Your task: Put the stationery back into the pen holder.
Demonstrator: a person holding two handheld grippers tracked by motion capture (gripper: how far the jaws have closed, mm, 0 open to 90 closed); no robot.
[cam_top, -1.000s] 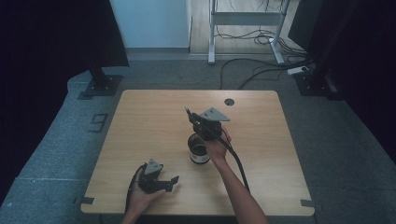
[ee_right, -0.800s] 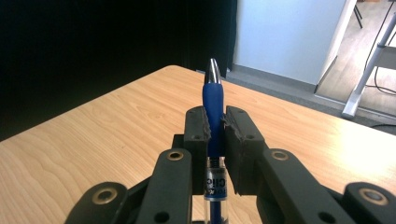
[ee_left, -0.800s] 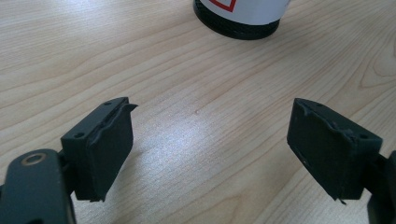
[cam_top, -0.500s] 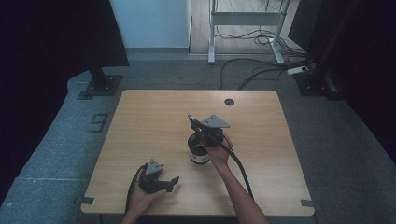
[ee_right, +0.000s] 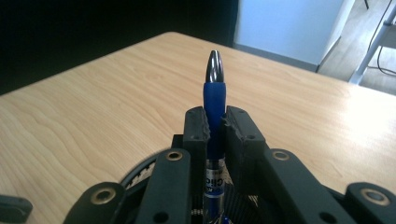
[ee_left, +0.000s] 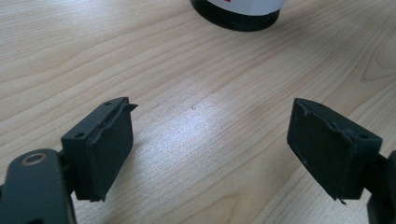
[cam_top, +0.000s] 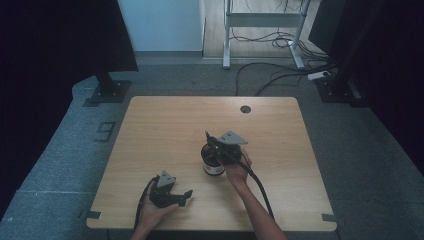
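Pen (ee_right: 213, 100), blue, sits upright mid-frame in your right gripper (ee_right: 214, 122), jaws pinching it, above the pot (cam_top: 213, 160) at table centre. Your left gripper (ee_left: 224, 140) rests lower left, jaws spread over bare table (ee_left: 196, 70).

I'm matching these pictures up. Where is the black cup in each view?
High view: black cup mid-table, under the right gripper.
Left gripper view: top edge, centre.
Right gripper view: likely its dark rim below the jaws.
Shared landmark: wooden table.
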